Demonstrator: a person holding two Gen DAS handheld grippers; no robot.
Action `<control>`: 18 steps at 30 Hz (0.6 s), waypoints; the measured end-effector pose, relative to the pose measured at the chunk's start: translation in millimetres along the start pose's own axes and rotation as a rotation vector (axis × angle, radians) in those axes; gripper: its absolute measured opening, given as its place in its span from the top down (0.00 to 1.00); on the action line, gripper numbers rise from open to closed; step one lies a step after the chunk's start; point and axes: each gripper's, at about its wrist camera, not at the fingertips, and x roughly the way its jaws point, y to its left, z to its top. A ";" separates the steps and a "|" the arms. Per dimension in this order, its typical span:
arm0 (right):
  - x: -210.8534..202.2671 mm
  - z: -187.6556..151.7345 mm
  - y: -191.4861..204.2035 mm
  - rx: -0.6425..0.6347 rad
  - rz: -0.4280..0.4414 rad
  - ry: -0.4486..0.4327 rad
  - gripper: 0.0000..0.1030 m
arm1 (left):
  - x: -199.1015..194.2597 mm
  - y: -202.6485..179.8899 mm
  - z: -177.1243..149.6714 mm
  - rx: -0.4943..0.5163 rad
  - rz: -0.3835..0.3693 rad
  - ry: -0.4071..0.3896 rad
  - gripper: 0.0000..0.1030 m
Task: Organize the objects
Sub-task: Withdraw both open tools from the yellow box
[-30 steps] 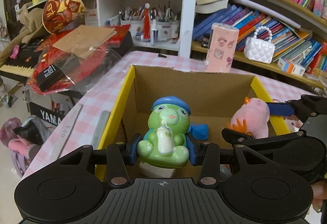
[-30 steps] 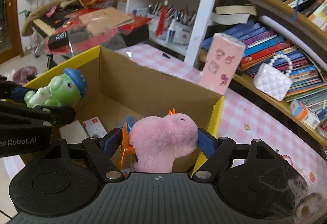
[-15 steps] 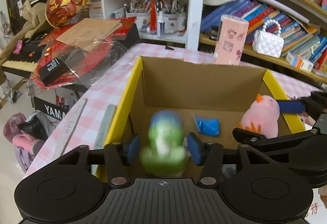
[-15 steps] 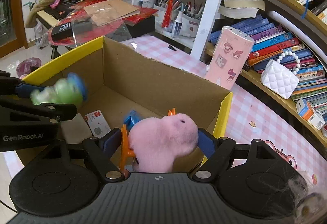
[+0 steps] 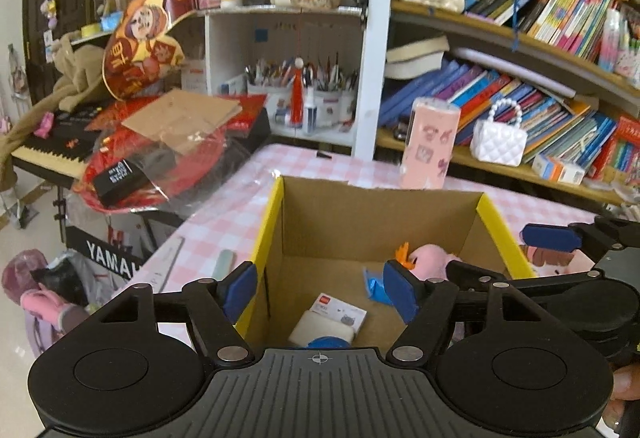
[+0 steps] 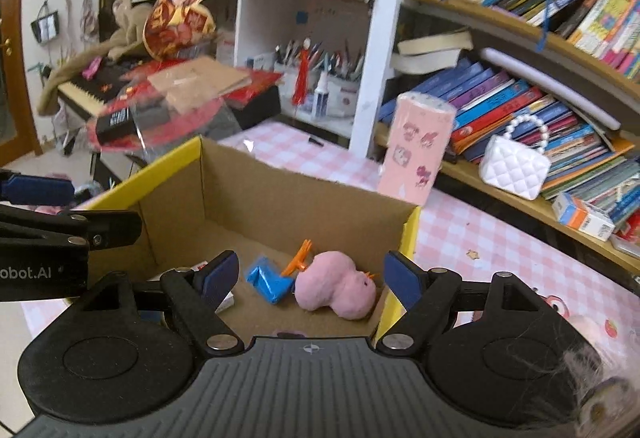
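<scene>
The cardboard box (image 5: 276,222) with yellow rims (image 6: 408,238) stands on the pink checked table. My left gripper (image 5: 320,292) hovers over its near left part; its jaws are opening and nothing is between them. Only the blue cap (image 5: 328,342) of the green frog toy shows, low in the box under that gripper. The pink plush (image 6: 336,290) lies on the box floor by the right wall, and the plush (image 5: 430,262) also shows in the left wrist view. My right gripper (image 6: 311,280) stands open above it, apart from it.
On the box floor also lie a blue folded piece (image 6: 268,282) and a small white card box (image 5: 340,312). Behind the box stands a pink carton (image 6: 416,146). Bookshelves with a white handbag (image 6: 514,166) run behind the table. A keyboard (image 5: 44,154) under clutter stands left.
Both grippers let go: the green frog toy dropped from the left jaws into the box, the pink plush fell from the right jaws onto the box floor. Both grippers rose and drew back.
</scene>
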 end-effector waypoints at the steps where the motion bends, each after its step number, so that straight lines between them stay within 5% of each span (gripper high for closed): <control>1: -6.2 -0.8 0.4 0.010 -0.007 -0.009 0.24 | -4.4 0.4 -0.9 0.002 -0.001 -0.007 0.28; 18: -91.3 -57.6 27.8 0.142 -0.098 0.016 0.24 | -73.7 16.1 -54.7 0.028 0.002 0.012 0.20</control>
